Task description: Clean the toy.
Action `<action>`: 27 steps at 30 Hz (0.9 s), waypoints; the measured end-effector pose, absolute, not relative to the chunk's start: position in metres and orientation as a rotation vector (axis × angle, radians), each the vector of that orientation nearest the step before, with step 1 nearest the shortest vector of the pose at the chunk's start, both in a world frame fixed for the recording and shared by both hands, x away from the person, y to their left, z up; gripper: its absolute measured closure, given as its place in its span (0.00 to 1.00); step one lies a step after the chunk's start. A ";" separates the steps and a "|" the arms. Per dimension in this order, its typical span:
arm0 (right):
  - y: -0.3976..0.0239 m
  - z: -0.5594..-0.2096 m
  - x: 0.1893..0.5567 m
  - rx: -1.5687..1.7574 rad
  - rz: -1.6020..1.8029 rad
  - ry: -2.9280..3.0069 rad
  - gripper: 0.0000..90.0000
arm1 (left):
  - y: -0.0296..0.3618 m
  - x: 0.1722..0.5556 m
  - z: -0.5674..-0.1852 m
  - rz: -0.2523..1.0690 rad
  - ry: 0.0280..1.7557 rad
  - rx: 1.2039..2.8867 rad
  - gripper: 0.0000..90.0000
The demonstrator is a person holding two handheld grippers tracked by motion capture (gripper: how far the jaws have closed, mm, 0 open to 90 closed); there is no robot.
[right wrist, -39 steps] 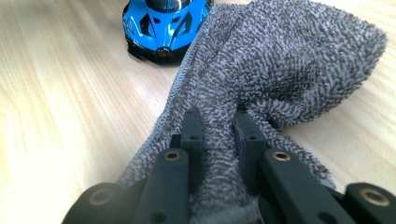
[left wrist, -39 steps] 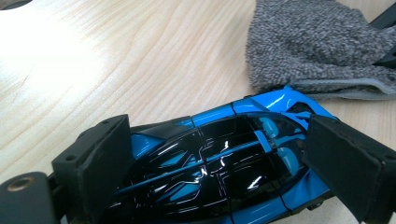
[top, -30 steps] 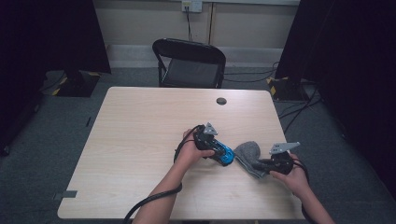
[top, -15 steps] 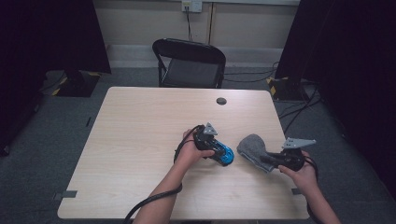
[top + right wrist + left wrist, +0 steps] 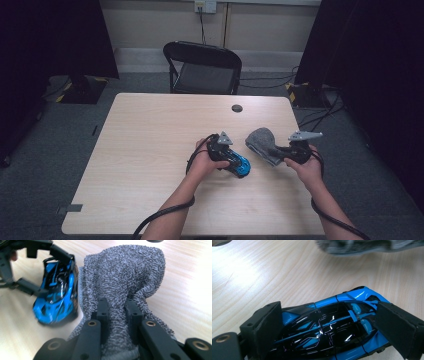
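A glossy blue and black toy car (image 5: 239,164) (image 5: 329,327) (image 5: 57,297) lies on the wooden table (image 5: 150,145). My left gripper (image 5: 231,161) (image 5: 332,327) is shut on the car, one black pad pressed to each end of its body. A grey terry cloth (image 5: 262,142) (image 5: 125,282) (image 5: 362,246) hangs bunched just right of the car. My right gripper (image 5: 280,154) (image 5: 117,306) is shut on the cloth, which is pinched tight between its two narrow jaws and raised slightly off the table.
A black folding chair (image 5: 205,67) stands behind the table's far edge. A small round black cap (image 5: 237,108) sits in the tabletop near the back. Cables trail from both grippers toward the table's near edge. Dark curtains flank the room.
My right gripper has moved to the right and upward with the grey cloth, drawing it away from the car. The left gripper and the car have stayed put.
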State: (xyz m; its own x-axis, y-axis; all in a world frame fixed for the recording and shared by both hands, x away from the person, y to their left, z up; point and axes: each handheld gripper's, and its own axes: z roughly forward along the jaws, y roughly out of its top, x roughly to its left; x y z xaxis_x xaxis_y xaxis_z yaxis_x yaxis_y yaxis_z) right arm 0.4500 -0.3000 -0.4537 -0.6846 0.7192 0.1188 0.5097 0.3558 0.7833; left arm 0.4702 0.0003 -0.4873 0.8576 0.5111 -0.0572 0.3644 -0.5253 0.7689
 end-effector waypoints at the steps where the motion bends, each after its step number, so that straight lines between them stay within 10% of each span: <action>1: -0.298 -0.454 0.453 1.100 1.234 2.368 0.86 | 0.000 0.470 -0.487 0.220 0.632 2.180 0.09; 27: -0.221 -0.476 0.501 1.035 1.138 2.450 0.86 | 0.000 0.469 -0.489 0.227 0.599 2.173 0.09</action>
